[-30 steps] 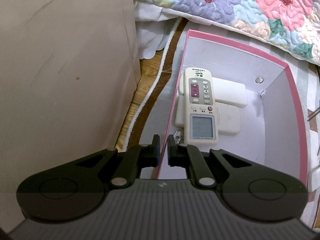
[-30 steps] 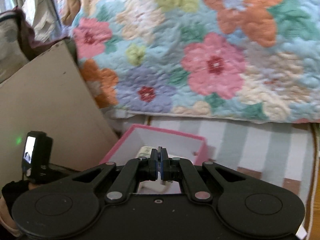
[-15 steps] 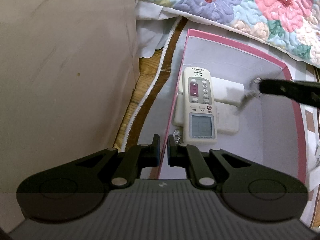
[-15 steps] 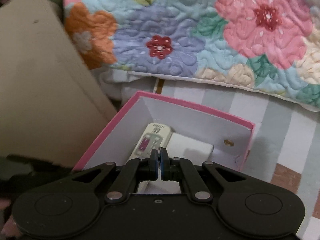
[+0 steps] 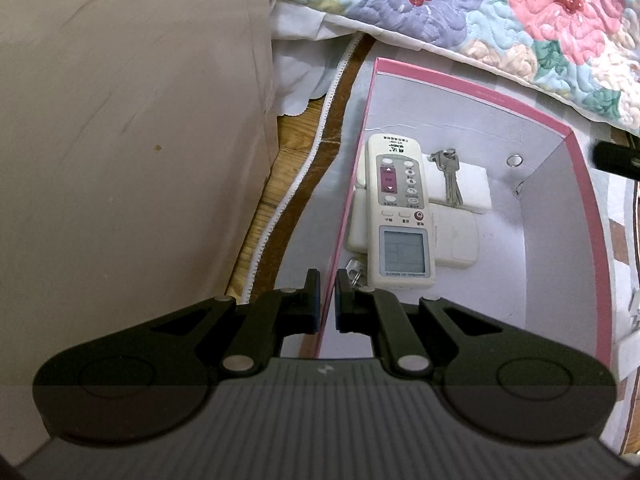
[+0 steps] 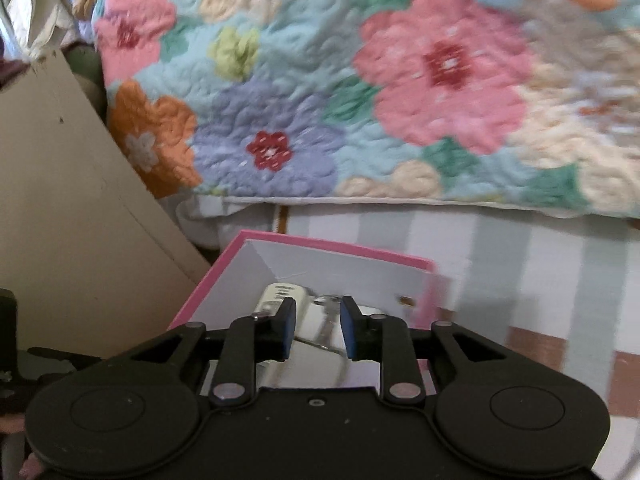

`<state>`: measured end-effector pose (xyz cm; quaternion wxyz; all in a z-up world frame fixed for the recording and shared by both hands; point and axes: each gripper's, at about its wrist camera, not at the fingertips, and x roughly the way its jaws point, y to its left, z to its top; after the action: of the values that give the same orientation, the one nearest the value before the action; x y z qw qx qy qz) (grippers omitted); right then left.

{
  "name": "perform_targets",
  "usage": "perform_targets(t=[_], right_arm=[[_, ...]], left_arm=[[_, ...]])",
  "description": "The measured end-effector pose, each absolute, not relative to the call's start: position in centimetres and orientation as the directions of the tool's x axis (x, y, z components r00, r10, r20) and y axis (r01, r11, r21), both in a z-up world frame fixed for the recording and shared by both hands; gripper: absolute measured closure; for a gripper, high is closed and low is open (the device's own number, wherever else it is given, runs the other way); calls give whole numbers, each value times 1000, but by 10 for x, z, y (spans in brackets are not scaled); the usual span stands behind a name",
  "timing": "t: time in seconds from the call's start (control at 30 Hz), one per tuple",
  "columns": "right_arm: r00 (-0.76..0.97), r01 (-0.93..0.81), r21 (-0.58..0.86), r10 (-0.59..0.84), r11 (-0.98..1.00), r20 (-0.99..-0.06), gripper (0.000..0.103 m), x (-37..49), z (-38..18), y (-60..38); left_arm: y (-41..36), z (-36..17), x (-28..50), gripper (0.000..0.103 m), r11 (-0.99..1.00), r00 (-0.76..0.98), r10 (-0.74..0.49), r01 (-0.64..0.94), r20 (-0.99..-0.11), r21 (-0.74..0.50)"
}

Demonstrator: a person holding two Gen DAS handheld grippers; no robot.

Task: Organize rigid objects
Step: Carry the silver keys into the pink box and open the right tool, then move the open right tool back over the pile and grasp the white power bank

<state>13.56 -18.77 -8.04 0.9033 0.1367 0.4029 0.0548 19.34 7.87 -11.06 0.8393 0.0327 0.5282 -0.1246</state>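
A pink-rimmed white box (image 5: 552,128) sits on the floor. Inside lie a cream remote control (image 5: 401,208), flat white items (image 5: 460,236) under it, and a bunch of keys (image 5: 450,176) on a white block. My left gripper (image 5: 327,300) is shut on the box's near left wall, one finger on each side. My right gripper (image 6: 318,330) is open and empty, above the box (image 6: 328,246), with the keys (image 6: 326,320) and the remote (image 6: 280,296) seen between its fingers. Its tip shows at the right edge of the left wrist view (image 5: 616,158).
A beige board (image 5: 120,140) leans at the left of the box. A flowered quilt (image 6: 360,80) hangs behind it over a striped cloth (image 6: 540,264). Wooden floor (image 5: 292,148) shows between board and box.
My right gripper dipped into the box, opened and pulled back up; the keys now lie in the box. The left gripper stays clamped on the box wall.
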Motion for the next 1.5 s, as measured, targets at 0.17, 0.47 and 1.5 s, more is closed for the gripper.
perform_targets(t=[0.17, 0.47, 1.5], right_arm=[[642, 90, 292, 169, 952, -748, 73, 103, -54, -214], [453, 340, 299, 124, 892, -883, 64, 54, -32, -274], [209, 861, 210, 53, 464, -976, 40, -53, -165, -371]], left_arm=[[77, -111, 193, 96, 967, 409, -167, 245, -897, -68], [77, -111, 195, 96, 968, 395, -164, 241, -904, -71], [75, -113, 192, 96, 968, 387, -142, 245, -911, -47]])
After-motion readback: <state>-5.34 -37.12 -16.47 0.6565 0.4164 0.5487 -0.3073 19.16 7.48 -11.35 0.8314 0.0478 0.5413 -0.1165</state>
